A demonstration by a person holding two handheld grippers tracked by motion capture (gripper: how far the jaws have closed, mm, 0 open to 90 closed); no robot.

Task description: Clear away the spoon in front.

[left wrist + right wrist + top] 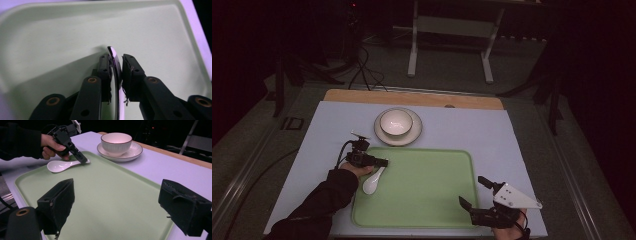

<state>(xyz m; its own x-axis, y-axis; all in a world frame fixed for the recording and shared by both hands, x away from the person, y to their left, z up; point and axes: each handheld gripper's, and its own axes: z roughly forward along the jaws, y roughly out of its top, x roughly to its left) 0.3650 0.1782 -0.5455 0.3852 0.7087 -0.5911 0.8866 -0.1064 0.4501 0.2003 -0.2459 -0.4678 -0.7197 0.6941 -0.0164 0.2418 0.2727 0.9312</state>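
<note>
High view, spoon: the white ceramic soup spoon (pixel 373 182) lies at the near-left edge of the pale green plastic tray (pixel 427 190), bowl end near, handle pointing far toward the left hand-held gripper (pixel 382 162).
High view, dishes: 1 white bowl (pixel 396 122) sits on 1 white saucer (pixel 412 136), just beyond the tray on the lilac worktop (pixel 492 135), apparently out of the way.
Left gripper view: the spoon handle (pixel 115 75) stands edge-on between the 2 pads (pixel 131 72); a slight gap shows on one side, so the jaws look released.
Right gripper view: the right hand-held gripper (pixel 115 205) hovers unclenched over the tray's near-right part, grasping nothing, seemingly waiting.
</note>
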